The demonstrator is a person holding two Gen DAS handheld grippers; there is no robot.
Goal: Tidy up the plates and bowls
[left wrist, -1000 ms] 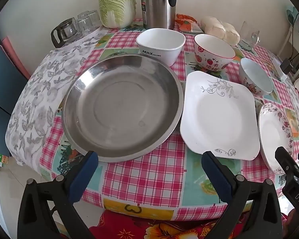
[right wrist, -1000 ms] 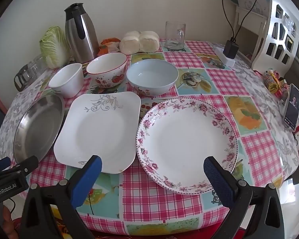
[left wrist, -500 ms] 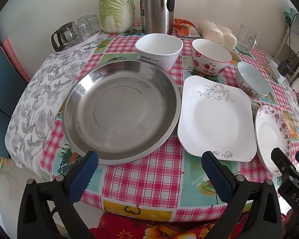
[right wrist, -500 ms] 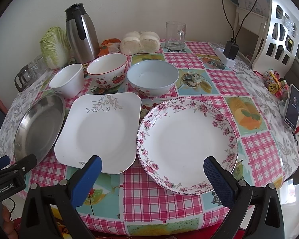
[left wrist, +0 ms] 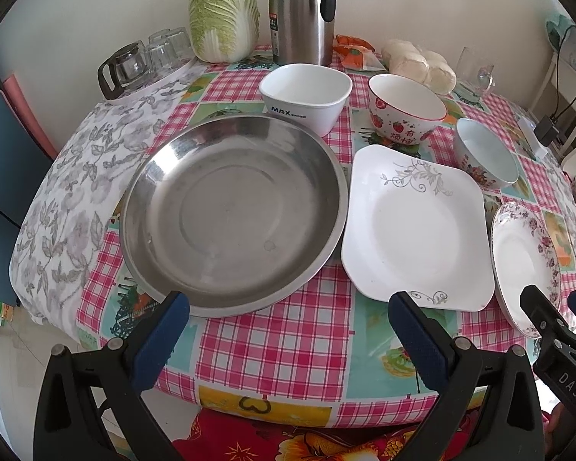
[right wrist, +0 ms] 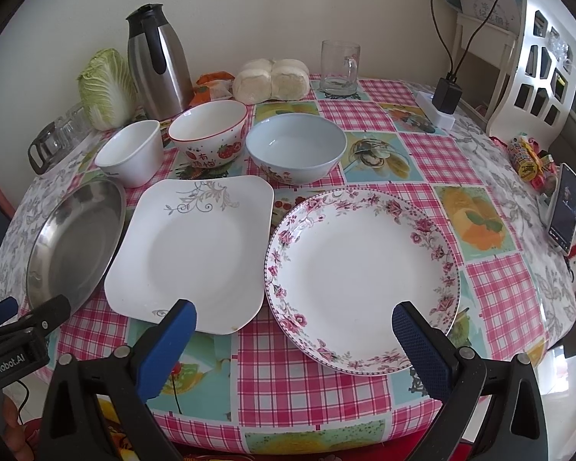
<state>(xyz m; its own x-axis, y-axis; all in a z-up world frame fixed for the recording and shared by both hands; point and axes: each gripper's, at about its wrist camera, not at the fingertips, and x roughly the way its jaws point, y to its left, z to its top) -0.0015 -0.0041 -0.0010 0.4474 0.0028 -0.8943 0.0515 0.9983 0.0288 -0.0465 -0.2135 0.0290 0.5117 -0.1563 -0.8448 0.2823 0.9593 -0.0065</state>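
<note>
A row of plates lies near the table's front edge: a steel round plate (left wrist: 230, 211) (right wrist: 73, 246) at the left, a white square plate (left wrist: 414, 226) (right wrist: 192, 249) in the middle, a round plate with a pink flower rim (right wrist: 361, 272) (left wrist: 522, 261) at the right. Behind them stand a white square bowl (left wrist: 305, 96) (right wrist: 132, 157), a strawberry bowl (left wrist: 403, 115) (right wrist: 209, 134) and a pale blue bowl (right wrist: 295, 146) (left wrist: 484, 153). My left gripper (left wrist: 288, 319) hangs open over the front edge by the steel plate. My right gripper (right wrist: 293, 326) hangs open in front of the flower plate. Both hold nothing.
Along the wall stand a steel thermos jug (right wrist: 157, 65), a cabbage (left wrist: 222, 15), upturned glasses (left wrist: 149, 57), steamed buns (right wrist: 270, 78) and a glass mug (right wrist: 338, 67). A charger on a power strip (right wrist: 441, 103), snacks and a phone (right wrist: 564, 207) lie at the table's right side.
The left gripper has drawn back and up a little, so the dishes sit slightly higher and smaller in its view. The right gripper has barely moved. Nothing on the table has shifted.
</note>
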